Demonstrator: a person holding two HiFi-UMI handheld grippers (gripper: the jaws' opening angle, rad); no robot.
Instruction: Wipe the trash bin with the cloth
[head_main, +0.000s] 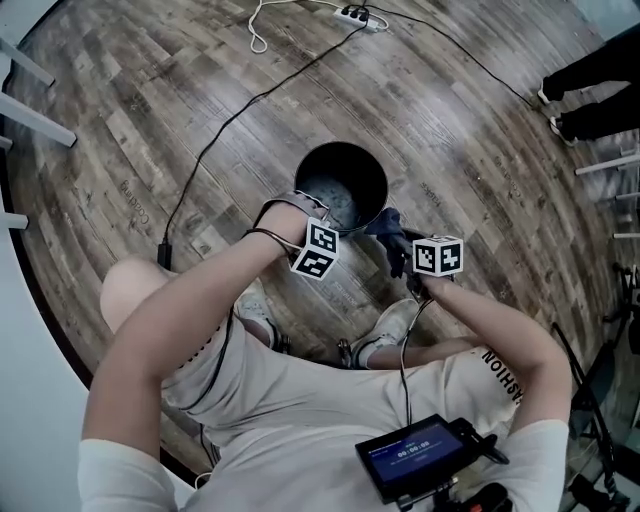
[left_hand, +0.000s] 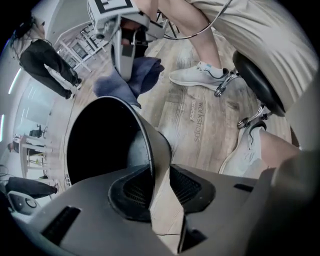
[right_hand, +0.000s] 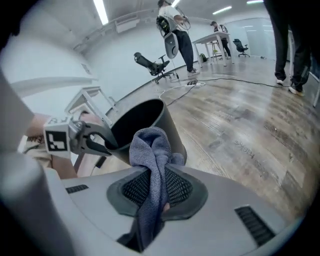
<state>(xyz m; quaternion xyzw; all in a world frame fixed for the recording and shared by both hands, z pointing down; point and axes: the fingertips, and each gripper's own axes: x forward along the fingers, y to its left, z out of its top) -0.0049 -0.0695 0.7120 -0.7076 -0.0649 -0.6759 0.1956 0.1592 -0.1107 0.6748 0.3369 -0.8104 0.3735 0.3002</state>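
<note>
head view looks steeply down; all three views share the trash bin (head_main: 330, 165).

cloth (head_main: 386, 224) right of trash bin (head_main: 301, 172)

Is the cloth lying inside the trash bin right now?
No, the cloth is pinched between the right gripper's jaws, outside the trash bin.

floor (head_main: 480, 150): wood planks | on it: trash bin (head_main: 320, 172); black cable (head_main: 262, 97); power strip (head_main: 352, 14); white shoes (head_main: 392, 322)
</note>
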